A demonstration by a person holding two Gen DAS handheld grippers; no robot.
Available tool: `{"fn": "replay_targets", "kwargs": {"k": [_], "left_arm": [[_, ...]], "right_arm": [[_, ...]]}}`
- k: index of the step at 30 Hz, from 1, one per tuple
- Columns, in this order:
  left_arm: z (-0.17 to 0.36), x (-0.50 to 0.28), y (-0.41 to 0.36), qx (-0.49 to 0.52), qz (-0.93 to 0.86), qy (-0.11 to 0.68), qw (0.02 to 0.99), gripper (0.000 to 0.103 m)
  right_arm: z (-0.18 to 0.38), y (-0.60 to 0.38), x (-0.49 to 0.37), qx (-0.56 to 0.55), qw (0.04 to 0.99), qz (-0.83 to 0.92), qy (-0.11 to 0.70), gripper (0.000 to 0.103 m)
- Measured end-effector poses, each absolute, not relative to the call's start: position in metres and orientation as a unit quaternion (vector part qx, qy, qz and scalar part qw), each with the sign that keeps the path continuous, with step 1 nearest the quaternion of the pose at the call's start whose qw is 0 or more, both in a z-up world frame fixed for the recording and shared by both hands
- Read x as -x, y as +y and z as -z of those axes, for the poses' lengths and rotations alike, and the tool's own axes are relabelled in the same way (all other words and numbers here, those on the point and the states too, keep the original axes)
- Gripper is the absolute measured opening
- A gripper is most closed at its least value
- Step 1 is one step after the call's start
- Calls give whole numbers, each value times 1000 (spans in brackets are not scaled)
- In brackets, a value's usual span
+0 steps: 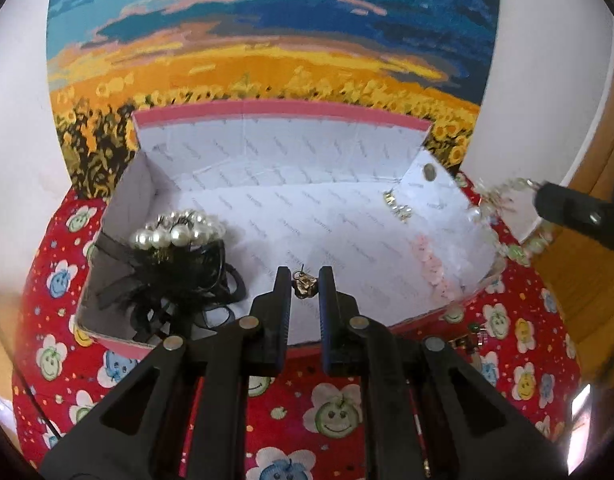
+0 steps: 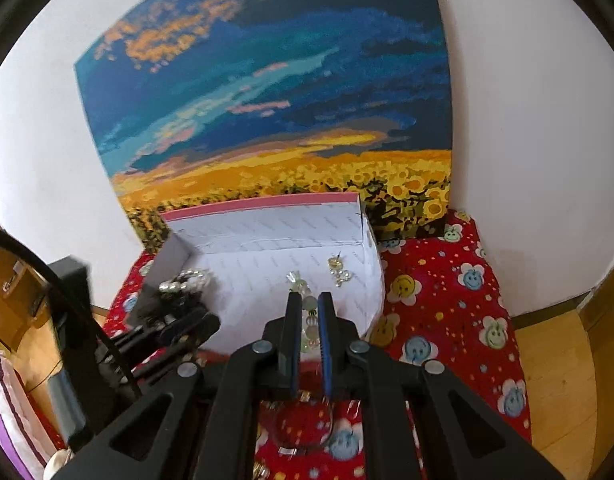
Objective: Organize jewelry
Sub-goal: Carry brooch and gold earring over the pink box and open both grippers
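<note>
A white-lined pink box stands open on the red cloth; it also shows in the right wrist view. My left gripper is shut on a small gold earring over the box's front edge. My right gripper is shut on a pale green bead bracelet held above the box's front right; it hangs blurred in the left wrist view. In the box lie a pearl hair piece with black lace, gold earrings and a pink bead bracelet.
A red smiley-flower cloth covers the surface. A sunflower painting leans against the white wall behind the box. Small trinkets lie on the cloth right of the box. A clear ring lies under my right gripper.
</note>
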State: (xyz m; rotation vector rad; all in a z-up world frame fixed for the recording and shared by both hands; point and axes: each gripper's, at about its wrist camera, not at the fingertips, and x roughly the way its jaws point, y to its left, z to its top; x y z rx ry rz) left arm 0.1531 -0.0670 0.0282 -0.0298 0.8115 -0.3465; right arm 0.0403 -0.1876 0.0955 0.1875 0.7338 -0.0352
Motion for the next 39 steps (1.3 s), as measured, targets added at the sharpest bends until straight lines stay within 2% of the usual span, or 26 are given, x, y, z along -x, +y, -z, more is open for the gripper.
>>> {"fn": "replay_targets", "kwargs": {"k": [12,26,28,30,32,35,39], "left_arm": [[-27,-148,-71,-6,161,368,916,6],[-27,-148,-67,0,162,364,917,6],[-27,-148,-66,4,162,364,917,6],[-27,-148,-65,9,166,365,916,9],[-28,-147,-65,15,176,367,913,19],[-30,-144,-68,10,185,364,913,36],[-31,-140,-73,-3,185,361,914,40]], "right_arm": [[-54,-192,-97,-108,913,6,392,10],[-23,-201,-115,-100,904,26,414,10],[-25,-204,-113,-110,905,21,411,13],[-30,-206,-109,-116,906,17,406,28],[-38,-209,-102,-124,910,11,396,34],[-51,-209,-89,-125,913,7,387,35],[-66,-211,-62,-130,914,-4,383,44]]}}
